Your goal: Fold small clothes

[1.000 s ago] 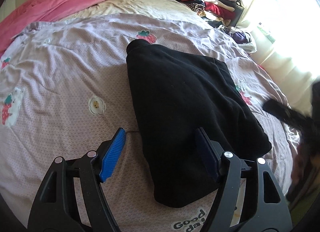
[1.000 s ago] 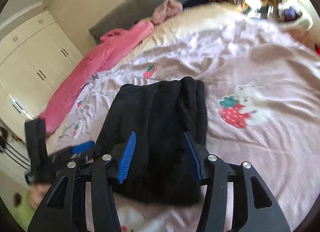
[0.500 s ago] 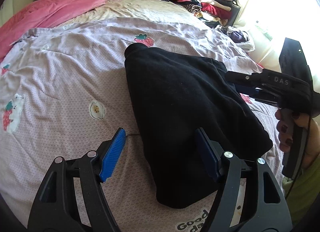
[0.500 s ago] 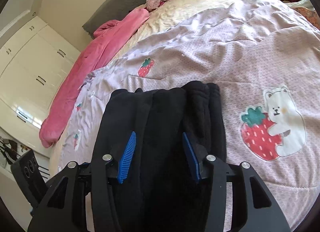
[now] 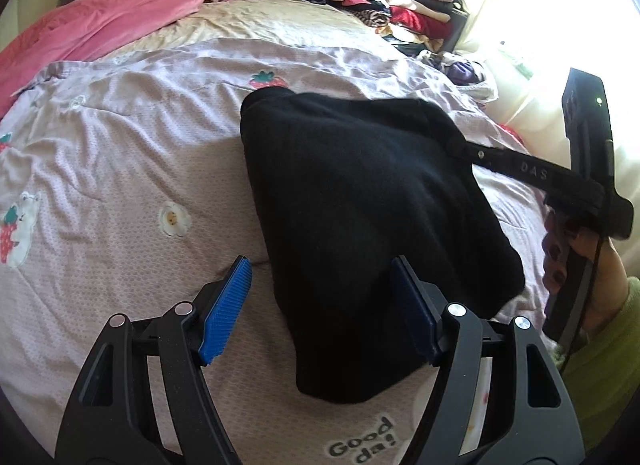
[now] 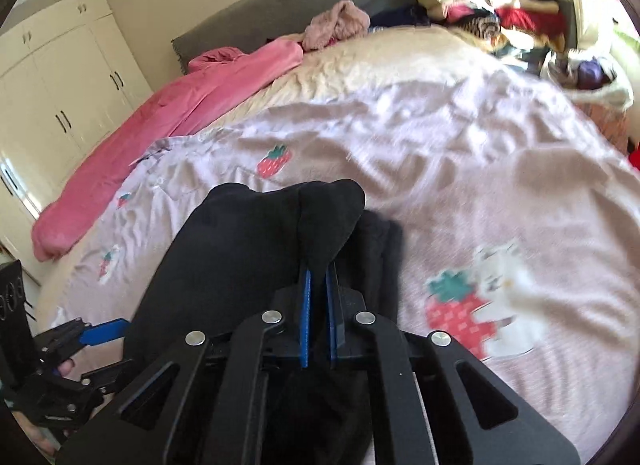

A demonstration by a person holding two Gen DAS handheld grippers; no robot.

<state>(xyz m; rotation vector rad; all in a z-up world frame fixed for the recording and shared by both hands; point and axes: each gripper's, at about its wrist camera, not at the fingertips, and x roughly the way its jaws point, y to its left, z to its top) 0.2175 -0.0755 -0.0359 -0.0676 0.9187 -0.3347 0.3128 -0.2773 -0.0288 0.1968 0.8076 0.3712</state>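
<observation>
On the crumpled lilac bedspread with strawberry and bear prints point(image 5: 120, 169), the soft black fleece garment point(image 5: 360, 201) lies partly folded into a thick dark slab, and the right gripper point(image 6: 318, 281) has its 2 blue pads squeezed nearly together on a raised hump of that fleece along its right edge, I'd guess so that side can be lifted and flipped over for the next fold. The left gripper point(image 5: 322, 305) hangs spread wide with nothing between its pads, straddling the near left edge of the garment, probably lined up to grab the matching side.
</observation>
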